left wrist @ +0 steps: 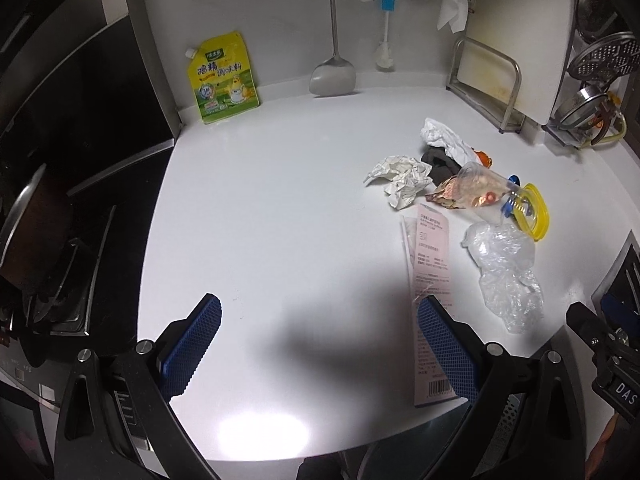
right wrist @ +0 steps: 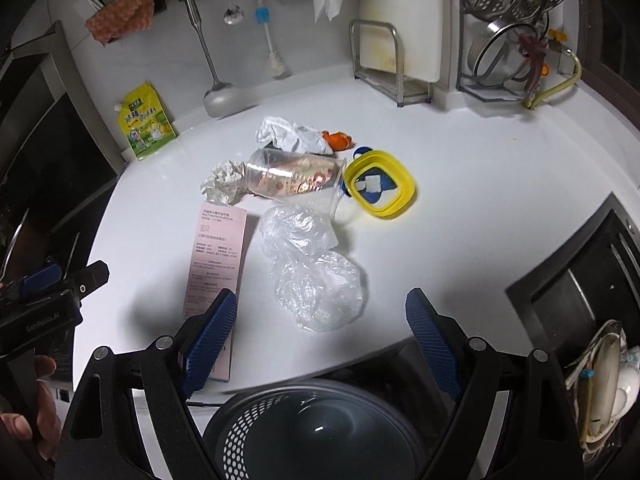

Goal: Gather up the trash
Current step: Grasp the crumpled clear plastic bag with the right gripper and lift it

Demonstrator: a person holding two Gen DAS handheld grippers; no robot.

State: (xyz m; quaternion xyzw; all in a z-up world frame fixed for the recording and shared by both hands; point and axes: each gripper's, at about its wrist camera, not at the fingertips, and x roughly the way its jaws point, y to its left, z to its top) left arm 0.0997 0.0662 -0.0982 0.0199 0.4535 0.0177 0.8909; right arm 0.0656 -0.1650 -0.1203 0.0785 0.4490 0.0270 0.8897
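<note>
Trash lies on the white counter (left wrist: 260, 220): a pink carton (left wrist: 430, 264) (right wrist: 216, 256), a crumpled clear plastic bag (left wrist: 504, 268) (right wrist: 312, 276), a clear cup with wrappers inside (left wrist: 476, 188) (right wrist: 292, 180), crumpled paper (left wrist: 400, 180) (right wrist: 224, 184), white tissue (left wrist: 444, 138) (right wrist: 288, 134) and a yellow lid ring (left wrist: 532, 210) (right wrist: 380, 184). My left gripper (left wrist: 320, 344) is open and empty, left of the carton. My right gripper (right wrist: 320, 340) is open and empty, just before the plastic bag. A grey perforated bin (right wrist: 312, 428) sits below the counter edge.
A yellow seasoning pouch (left wrist: 222, 78) leans on the back wall. A spatula (left wrist: 332, 72), spoon and brush hang there. A cutting board rack (left wrist: 492, 80) and a dish rack (right wrist: 512, 40) stand at the back right. A stove (left wrist: 52, 240) is at the left, a sink (right wrist: 580, 292) at the right.
</note>
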